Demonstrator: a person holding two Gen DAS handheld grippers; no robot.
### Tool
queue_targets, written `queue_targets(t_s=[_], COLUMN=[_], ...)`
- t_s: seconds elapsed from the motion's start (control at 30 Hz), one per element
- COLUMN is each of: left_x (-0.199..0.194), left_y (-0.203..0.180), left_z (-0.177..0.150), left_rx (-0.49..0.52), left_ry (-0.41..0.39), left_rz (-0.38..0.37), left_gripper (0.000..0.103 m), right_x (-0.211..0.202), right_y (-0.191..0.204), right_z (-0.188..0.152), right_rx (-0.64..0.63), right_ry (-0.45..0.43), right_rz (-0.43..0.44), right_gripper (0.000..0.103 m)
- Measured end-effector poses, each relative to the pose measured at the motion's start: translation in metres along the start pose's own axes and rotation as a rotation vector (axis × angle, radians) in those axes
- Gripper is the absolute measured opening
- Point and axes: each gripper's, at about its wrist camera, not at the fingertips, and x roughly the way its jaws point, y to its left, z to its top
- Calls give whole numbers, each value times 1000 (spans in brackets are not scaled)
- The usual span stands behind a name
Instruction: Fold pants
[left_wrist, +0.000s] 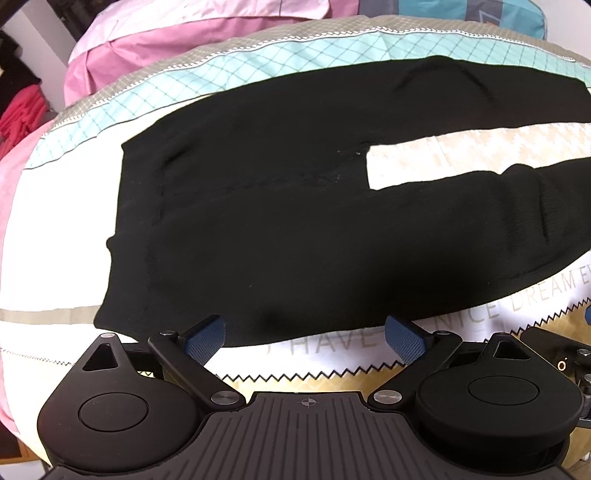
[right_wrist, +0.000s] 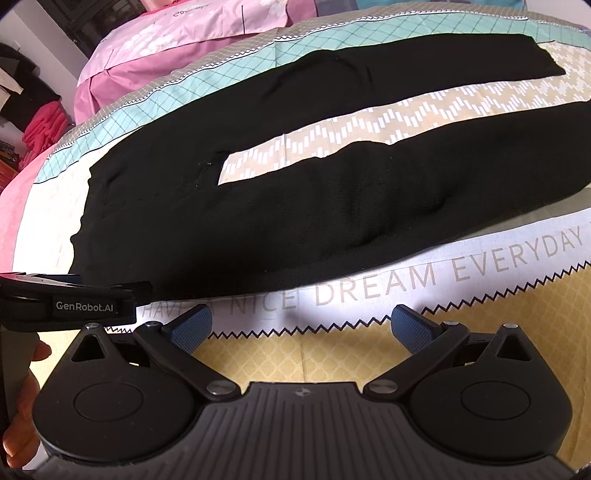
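Black pants (left_wrist: 280, 229) lie flat on the bed, waistband to the left, both legs running right with a gap of sheet between them. They also show in the right wrist view (right_wrist: 295, 206). My left gripper (left_wrist: 304, 338) is open and empty, its blue pads at the near edge of the pants by the waist end. My right gripper (right_wrist: 303, 328) is open and empty, just short of the near leg, over the printed sheet. The left gripper's body (right_wrist: 74, 302) shows at the left of the right wrist view.
The bed sheet (right_wrist: 480, 258) has printed lettering, a zigzag border and yellow panels. Pink pillows (left_wrist: 147, 48) lie at the far side. Red and dark clothes (left_wrist: 18, 110) hang or pile at the far left beyond the bed.
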Motion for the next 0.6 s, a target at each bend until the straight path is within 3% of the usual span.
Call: queue_targets(t_s=[0.2,0.33,0.43,0.53,0.6], left_x=[14,49,71,77,78], left_y=[-5,-4,6,18,20], left_z=[7,10,6,6,8], left_rx=[-11,-23,-59,-95,-91], left_ry=[-25,7,39,37,44], left_rz=[-36,-28,-64,-111,-122], left_gripper=[103,103,103,103,103], right_x=[0,-14,-31,-37,-33], right_y=[-26,-86,-144,-199,-227], right_z=[3,9,16,25,30], right_rx=[56,187,300,418,490], right_ry=[-45,-162,-297,-372,-403], right_rz=[95,148,43,-103,-142], right_gripper=[103,103,98,82,68])
